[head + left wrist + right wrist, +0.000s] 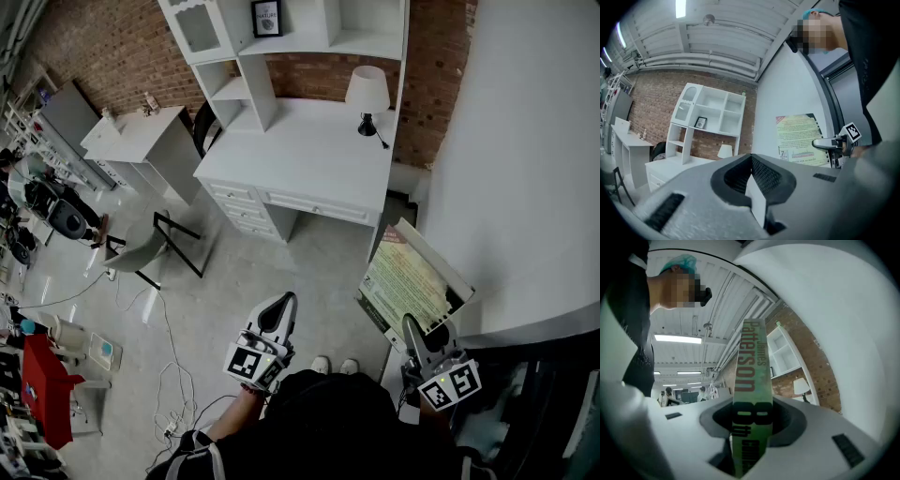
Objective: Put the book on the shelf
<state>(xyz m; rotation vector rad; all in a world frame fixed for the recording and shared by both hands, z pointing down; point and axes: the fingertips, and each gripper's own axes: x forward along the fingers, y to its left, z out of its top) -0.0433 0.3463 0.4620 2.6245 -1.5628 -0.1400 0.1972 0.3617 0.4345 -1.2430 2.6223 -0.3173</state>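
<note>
The book has a green-and-yellow cover and is held up at my right, against a white wall. My right gripper is shut on its lower edge. In the right gripper view the green spine stands upright between the jaws. The left gripper view shows the book's cover with the right gripper on it. My left gripper hangs in front of me over the floor, shut, with nothing in it. The white shelf unit stands far ahead on a desk, against a brick wall.
A white desk with drawers carries a lamp. A framed picture sits in the shelf. A chair and a second white desk stand to the left. Cables lie on the floor. A white wall fills the right.
</note>
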